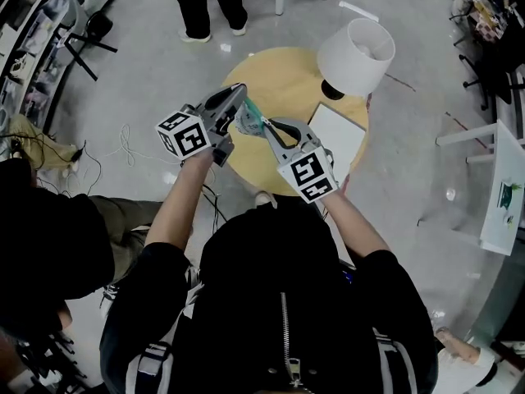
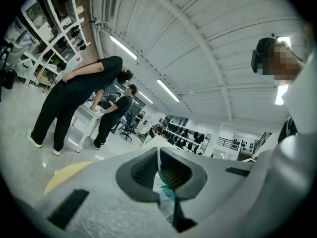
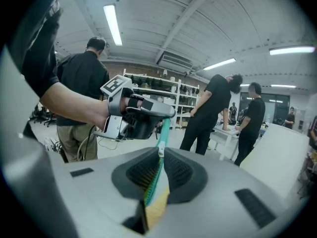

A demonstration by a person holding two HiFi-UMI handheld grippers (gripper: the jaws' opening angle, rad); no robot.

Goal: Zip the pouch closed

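1. Round yellow table (image 1: pixel 283 76) sits upper centre in the head view, with the pouch held above it.
2. White lampshade (image 1: pixel 357 56) is upper right, with a white sheet (image 1: pixel 338 134) below it. Neither touches the pouch.
3. Left gripper (image 1: pixel 239 98) and right gripper (image 1: pixel 267 127) each have their jaws clamped tight on the pouch.
4. Pouch (image 1: pixel 251 120) is pale and translucent with a teal zipper (image 3: pixel 159 148). Its long axis is stretched from gripper to gripper, upper left to lower right.

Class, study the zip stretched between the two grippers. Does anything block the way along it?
Nothing visible does. The left gripper and right gripper are both shut on the pouch, and its teal zip runs free through the air between them, above the table. The lamp stands off to one side.
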